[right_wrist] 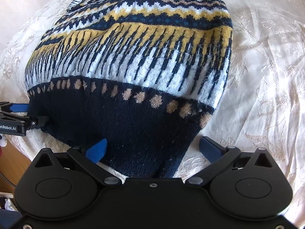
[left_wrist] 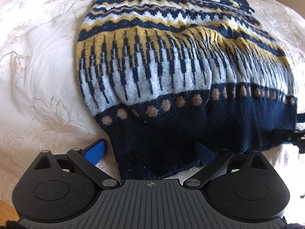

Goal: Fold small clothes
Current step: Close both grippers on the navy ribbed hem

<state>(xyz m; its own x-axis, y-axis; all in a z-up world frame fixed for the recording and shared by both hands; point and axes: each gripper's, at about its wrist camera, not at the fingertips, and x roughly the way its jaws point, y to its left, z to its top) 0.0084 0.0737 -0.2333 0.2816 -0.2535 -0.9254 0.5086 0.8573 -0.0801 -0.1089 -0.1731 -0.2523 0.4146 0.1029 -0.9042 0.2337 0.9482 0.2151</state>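
Cream floral-embroidered cloth (left_wrist: 38,61) covers the surface; our knit sweater (left_wrist: 171,66) lies lengthwise away from us, navy hem (right_wrist: 114,129) nearest. L gripper (left_wrist: 150,150) & R gripper (right_wrist: 154,148) sit spread wide, hem corners between blue fingers (right_wrist: 96,150) (label reads "enRobot.AI").

Strong daylight is falling across the cream floral-embroidered bedspread (left_wrist: 38,61), washing it nearly white on my left camera and glaring off its sheen on my right one (right_wrist: 266,66). The navy, mustard and pale-blue patterned knit sweater (left_wrist: 171,61) is staying sharp, stitches showing crisply, though its dark hem (right_wrist: 114,133) is sinking into near-black shadow. The fisheye is bowing everything outward, and the corners are darkening and blurring slightly. My black gripper housings are showing little surface detail.
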